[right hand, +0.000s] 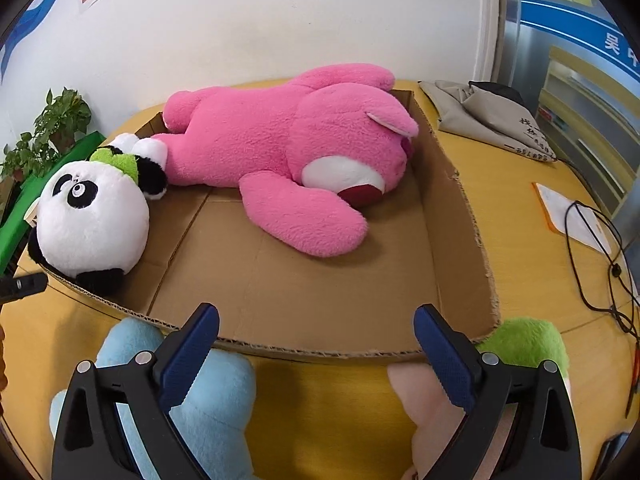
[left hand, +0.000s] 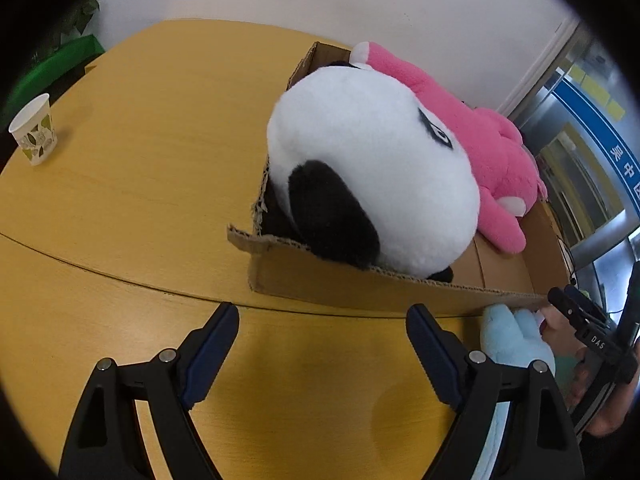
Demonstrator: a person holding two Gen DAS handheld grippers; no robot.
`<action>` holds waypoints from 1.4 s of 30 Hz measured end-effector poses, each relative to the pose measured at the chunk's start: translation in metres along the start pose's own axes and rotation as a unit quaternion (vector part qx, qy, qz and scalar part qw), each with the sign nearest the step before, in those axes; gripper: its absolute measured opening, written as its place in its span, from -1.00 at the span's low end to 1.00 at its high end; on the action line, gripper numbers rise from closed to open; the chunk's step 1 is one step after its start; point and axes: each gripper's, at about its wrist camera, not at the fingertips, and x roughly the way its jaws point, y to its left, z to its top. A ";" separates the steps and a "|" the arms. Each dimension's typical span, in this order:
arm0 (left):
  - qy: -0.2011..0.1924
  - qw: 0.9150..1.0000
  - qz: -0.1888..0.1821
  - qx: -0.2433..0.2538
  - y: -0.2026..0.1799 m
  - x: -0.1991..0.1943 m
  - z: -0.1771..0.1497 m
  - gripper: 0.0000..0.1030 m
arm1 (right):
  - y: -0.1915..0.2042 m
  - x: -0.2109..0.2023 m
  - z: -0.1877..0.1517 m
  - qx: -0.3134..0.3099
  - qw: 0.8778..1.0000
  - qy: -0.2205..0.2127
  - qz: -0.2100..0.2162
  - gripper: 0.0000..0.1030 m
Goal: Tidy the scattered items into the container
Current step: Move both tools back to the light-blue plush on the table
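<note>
Corrugated cardboard box, fluffy pink bear, round plush panda; both tongs apart, empty

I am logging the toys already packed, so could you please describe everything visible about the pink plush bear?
The pink plush bear is large, fuzzy and bright pink, with a white muzzle, dark red nose and pale inner ear. It lies on its side inside the cardboard box, head toward the box's right wall, one arm stretched forward on the floor. Its white-tipped foot touches the panda plush at the left corner.
</note>
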 end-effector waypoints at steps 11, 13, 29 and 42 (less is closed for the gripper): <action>-0.175 0.977 -0.025 0.119 -0.122 -0.126 -0.036 0.70 | -0.021 -0.109 -0.024 -0.001 0.994 -0.104 -0.033 0.99; -0.190 0.975 -0.050 0.106 -0.131 -0.140 -0.042 0.70 | -0.025 -0.127 -0.024 -0.001 0.993 -0.118 -0.032 0.99; -0.143 0.980 -0.090 0.103 -0.138 -0.117 -0.067 0.70 | -0.015 -0.161 -0.031 -0.028 0.990 -0.142 0.002 0.99; -0.037 0.987 -0.134 0.078 -0.115 -0.047 -0.080 0.70 | 0.050 -0.117 -0.093 -0.167 0.962 -0.050 0.210 0.99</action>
